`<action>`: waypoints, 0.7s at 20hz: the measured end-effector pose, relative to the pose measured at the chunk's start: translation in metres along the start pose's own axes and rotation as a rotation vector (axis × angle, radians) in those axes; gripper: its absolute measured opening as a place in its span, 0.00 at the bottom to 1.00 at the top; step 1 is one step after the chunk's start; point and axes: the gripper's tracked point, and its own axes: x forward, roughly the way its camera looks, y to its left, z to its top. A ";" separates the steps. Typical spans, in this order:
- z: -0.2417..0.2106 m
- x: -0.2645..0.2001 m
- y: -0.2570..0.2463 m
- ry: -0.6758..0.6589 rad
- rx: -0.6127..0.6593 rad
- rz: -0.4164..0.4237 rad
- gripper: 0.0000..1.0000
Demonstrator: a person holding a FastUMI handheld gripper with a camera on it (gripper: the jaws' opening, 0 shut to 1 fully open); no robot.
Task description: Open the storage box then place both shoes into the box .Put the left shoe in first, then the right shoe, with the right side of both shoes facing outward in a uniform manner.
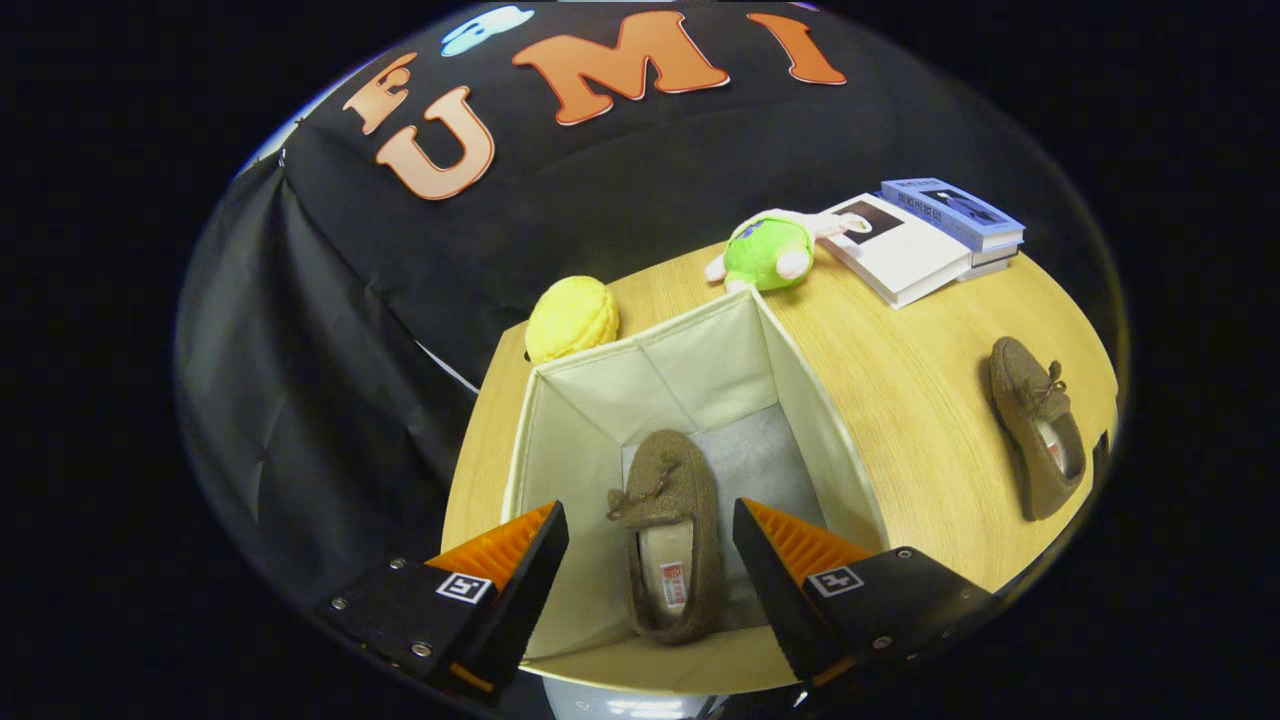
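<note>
Gripper view looks down into an open cream fabric storage box [560, 440] standing on a light wooden desk [900, 400]. The gripper [650, 545] hangs above the box's near rim with its jaws spread wide, gripping nothing; one finger [520, 545] sits at about 8 o'clock of the box opening, the other at about 4 o'clock.

Between the fingers, down on the grey floor of the box, lies a brown moccasin-style shoe [668, 535]. It rests on its sole, toe pointing toward 12 o'clock and heel toward the near wall, with its bow lace at the 10 o'clock side of the upper and a pale insole showing. It lies toward the middle of the box floor, apart from both fingers.

The second brown shoe [1035, 430] lies on the desk well apart from the box, at about 3 o'clock from it, sole down, opening toward the near side.

Beyond the box, at 11 o'clock, a yellow ball-shaped toy [572, 318] sits just behind the far corner. At 1 o'clock lies a green and white plush toy [770, 252], and further toward 2 o'clock a white book [895, 250] beside a stack of blue books [955, 212].
</note>
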 end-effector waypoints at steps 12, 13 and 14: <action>0.080 -0.072 -0.145 -0.239 0.000 -0.142 0.99; 0.083 -0.074 -0.162 -0.247 0.004 -0.162 0.98; 0.088 -0.077 -0.181 -0.254 0.007 -0.184 0.99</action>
